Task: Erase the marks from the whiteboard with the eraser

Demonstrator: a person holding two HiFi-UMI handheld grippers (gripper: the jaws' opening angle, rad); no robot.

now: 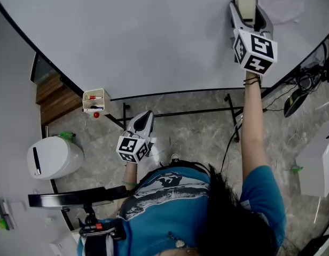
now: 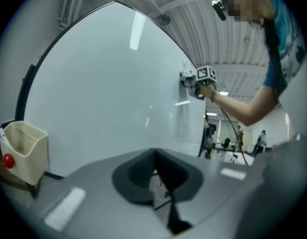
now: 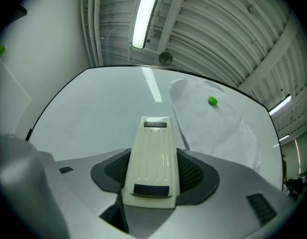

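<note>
The whiteboard (image 1: 154, 36) fills the upper head view; I see no marks on it. My right gripper (image 1: 244, 12) is raised against the board's upper right, shut on a cream eraser (image 1: 244, 3). In the right gripper view the eraser (image 3: 152, 156) sits lengthwise between the jaws, pointing at the whiteboard (image 3: 93, 113). My left gripper (image 1: 144, 121) hangs low below the board's bottom edge, shut with nothing in it. The left gripper view shows its closed jaws before the whiteboard (image 2: 103, 93), and the right gripper (image 2: 191, 81) far off.
A cream holder (image 1: 96, 101) with a red magnet hangs at the board's lower left edge, also seen as the holder (image 2: 25, 151). A paper sheet (image 3: 213, 128) with a green magnet (image 3: 212, 101) is stuck to the board by the eraser. The board's stand (image 1: 228, 116) and cables (image 1: 308, 81) are on the floor.
</note>
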